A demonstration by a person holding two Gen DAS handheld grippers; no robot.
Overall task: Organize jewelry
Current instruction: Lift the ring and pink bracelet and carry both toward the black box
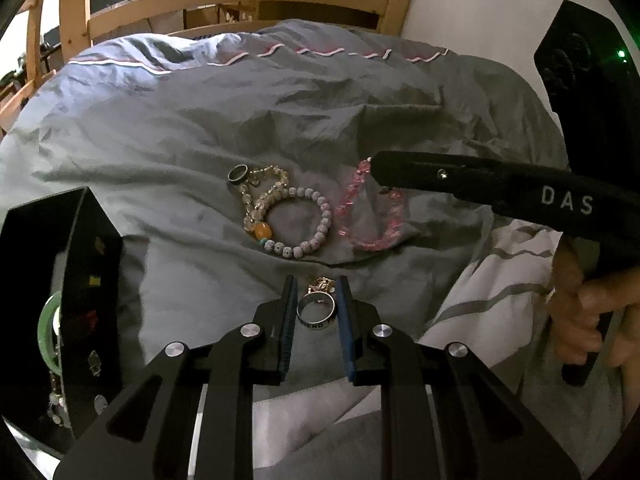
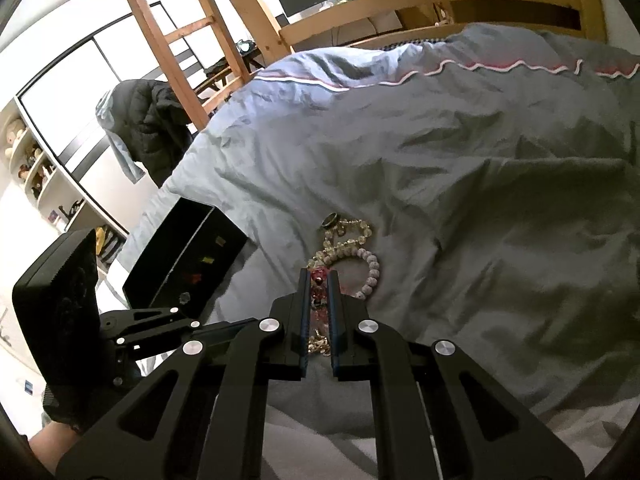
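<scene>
Nearest the person, the left gripper (image 1: 316, 286) hangs low over the grey bed cover (image 1: 180, 128), its fingers (image 1: 289, 308) parted with a silver ring (image 1: 317, 311) lying on the cover in the gap between them, touching neither. A small tangle of gold chain (image 1: 321, 285) sits just beyond the ring, at the fingertips.

To the left, near the bed's side edge, stands an open black jewelry box (image 1: 86, 280) with a green bangle (image 1: 47, 326) inside it.

Farther up the bed, the right gripper (image 2: 319, 276) reaches in from the right side. Its fingers (image 2: 305, 300) are drawn close on a pink bead bracelet (image 1: 360, 208), pinching one end while the rest of the loop lies on the cover.

Just left of the pink loop rests a pale bead bracelet (image 1: 320, 216) with an orange bead, overlapped by a clear bead bracelet (image 1: 260, 196). A dark ring (image 1: 238, 173) lies at the far end of that pile.

Beyond, the wooden bed rail (image 1: 224, 0) runs across the foot.
</scene>
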